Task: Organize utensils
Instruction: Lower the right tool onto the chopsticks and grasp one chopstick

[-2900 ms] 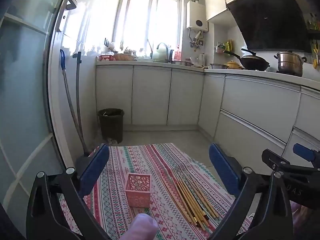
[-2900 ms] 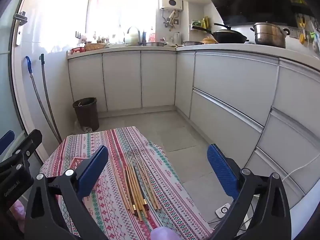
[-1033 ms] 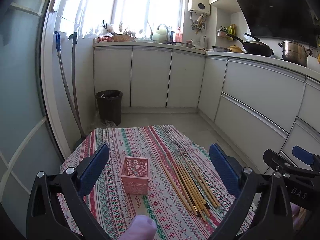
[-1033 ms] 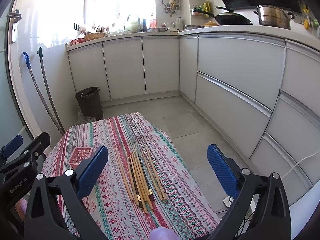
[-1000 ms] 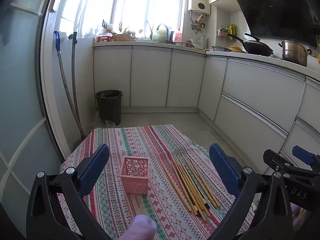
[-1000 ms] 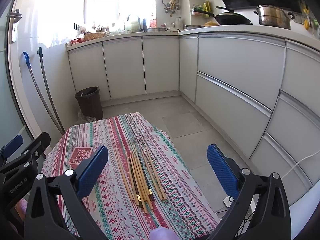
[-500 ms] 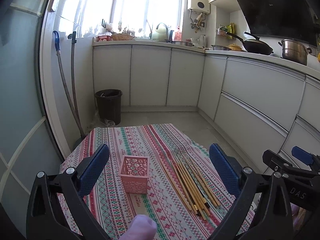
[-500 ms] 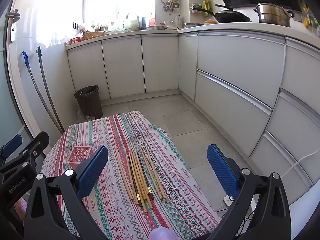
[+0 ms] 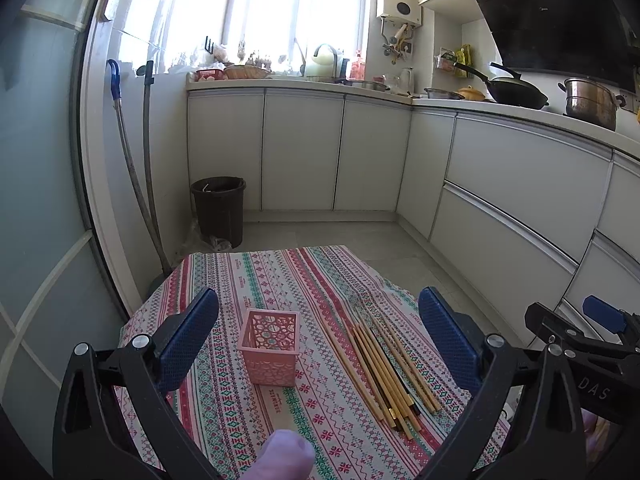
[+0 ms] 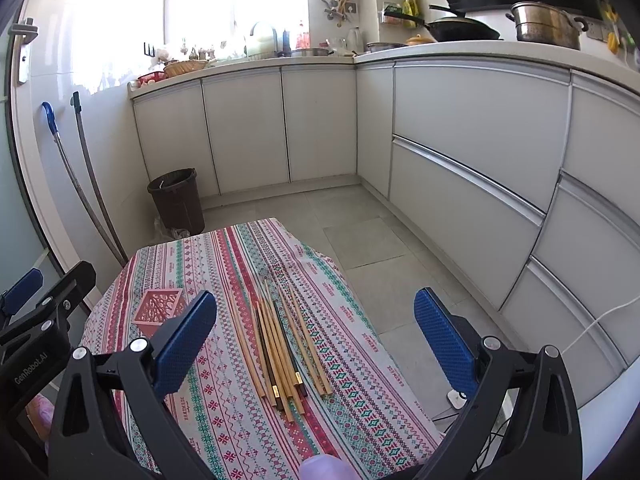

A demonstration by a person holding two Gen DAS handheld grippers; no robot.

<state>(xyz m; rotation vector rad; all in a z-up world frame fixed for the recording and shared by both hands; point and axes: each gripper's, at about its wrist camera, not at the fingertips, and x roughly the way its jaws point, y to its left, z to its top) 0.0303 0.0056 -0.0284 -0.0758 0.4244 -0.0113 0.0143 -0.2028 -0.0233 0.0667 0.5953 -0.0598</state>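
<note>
We hold the left gripper (image 9: 318, 338) and right gripper (image 10: 316, 330) level above the tablecloth (image 10: 352, 364), both spread wide, empty, near the chopsticks (image 10: 280, 344) and pink basket (image 9: 269, 346).

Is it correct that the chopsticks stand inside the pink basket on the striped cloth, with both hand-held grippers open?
Not quite. The chopsticks lie flat on the cloth, beside the pink basket, which is empty; the left wrist view shows this. Both the left hand-held gripper and the right hand-held gripper are open.

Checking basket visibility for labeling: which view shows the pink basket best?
Left wrist view: the pink basket stands whole and centred, open top and lattice walls visible. Right wrist view shows only its top at the left, its lower part hidden behind the tool's finger.
</note>
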